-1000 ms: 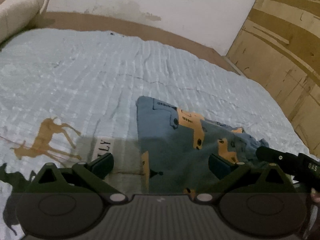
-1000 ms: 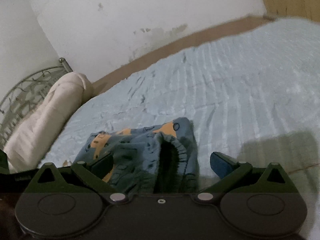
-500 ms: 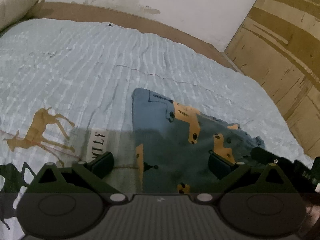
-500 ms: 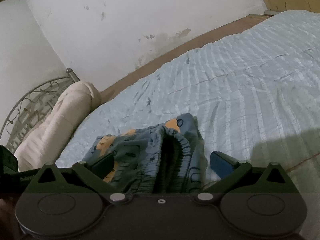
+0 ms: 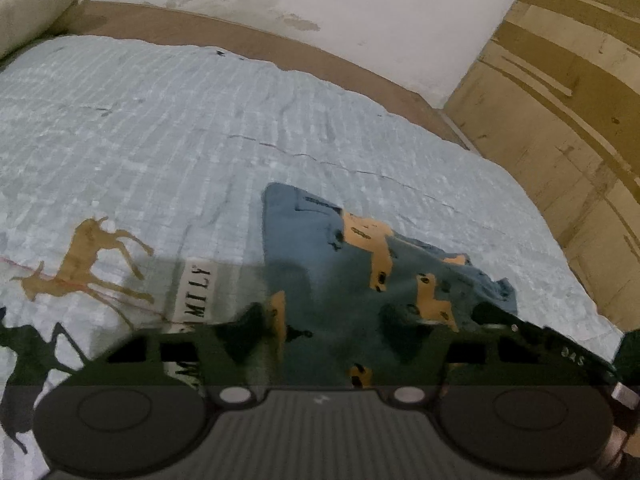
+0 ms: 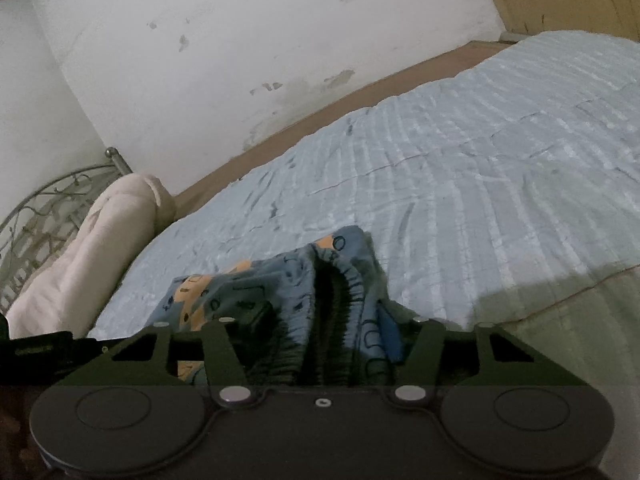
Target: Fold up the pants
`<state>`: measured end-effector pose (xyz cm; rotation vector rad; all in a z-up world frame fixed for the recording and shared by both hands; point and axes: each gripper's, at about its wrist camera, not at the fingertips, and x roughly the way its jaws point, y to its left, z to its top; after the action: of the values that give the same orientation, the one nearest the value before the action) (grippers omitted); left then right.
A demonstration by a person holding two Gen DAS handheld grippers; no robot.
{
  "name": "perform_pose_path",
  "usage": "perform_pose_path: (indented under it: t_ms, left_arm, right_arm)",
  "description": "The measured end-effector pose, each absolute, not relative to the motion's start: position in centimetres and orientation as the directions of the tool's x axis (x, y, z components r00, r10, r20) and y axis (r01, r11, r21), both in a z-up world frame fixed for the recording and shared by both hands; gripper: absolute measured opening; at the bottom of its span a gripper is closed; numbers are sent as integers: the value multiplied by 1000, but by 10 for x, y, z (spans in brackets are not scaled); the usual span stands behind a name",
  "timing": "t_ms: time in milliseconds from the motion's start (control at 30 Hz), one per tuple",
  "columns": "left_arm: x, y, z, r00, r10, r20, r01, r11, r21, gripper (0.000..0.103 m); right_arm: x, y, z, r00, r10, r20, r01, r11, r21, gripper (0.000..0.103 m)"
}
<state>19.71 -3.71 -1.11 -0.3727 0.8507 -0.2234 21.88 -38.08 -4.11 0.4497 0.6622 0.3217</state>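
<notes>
Pants (image 5: 352, 276): blue fabric with orange vehicle print, lying crumpled on the bed. Elastic waistband (image 6: 340, 280) gathered and open, at 12 o'clock from the right wrist camera.

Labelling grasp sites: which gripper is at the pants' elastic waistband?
The right gripper: its closing jaws straddle the ribbed waistband opening. The left gripper closes over a flat printed stretch of the pants, no elastic there.

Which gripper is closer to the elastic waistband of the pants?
Right. The right gripper has the waistband between its closing jaws; the left gripper, also closing, sits over the pants' flat patterned end.
</notes>
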Motion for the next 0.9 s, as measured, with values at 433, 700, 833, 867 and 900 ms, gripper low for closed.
perform_pose_path:
  t_ms: [433,700,833,867,900]
  left_arm:
    - [201,-31,-16,616,-348,-707,14,902,-432,37]
    - [189,-32,0,658,-340,-672,36,905,-423,14]
    - [182,-31,11,683,-348,-642,51,900,-433,13]
    - [182,-30,15,687,-350,-636,56,899,-434,13]
    - [181,-30,19,693,-351,-630,62,899,-433,13]
  right_arm:
    - [206,-366,-30,767,377,-519,-156,895,419,33]
    - [195,-362,-15,778,396,-488,-202,893,403,25]
    - [183,-360,-7,779,424,-461,-244,884,399,22]
    - [182,-359,-4,780,430,-455,-251,880,402,22]
    - [180,-358,0,783,432,-448,-257,880,399,21]
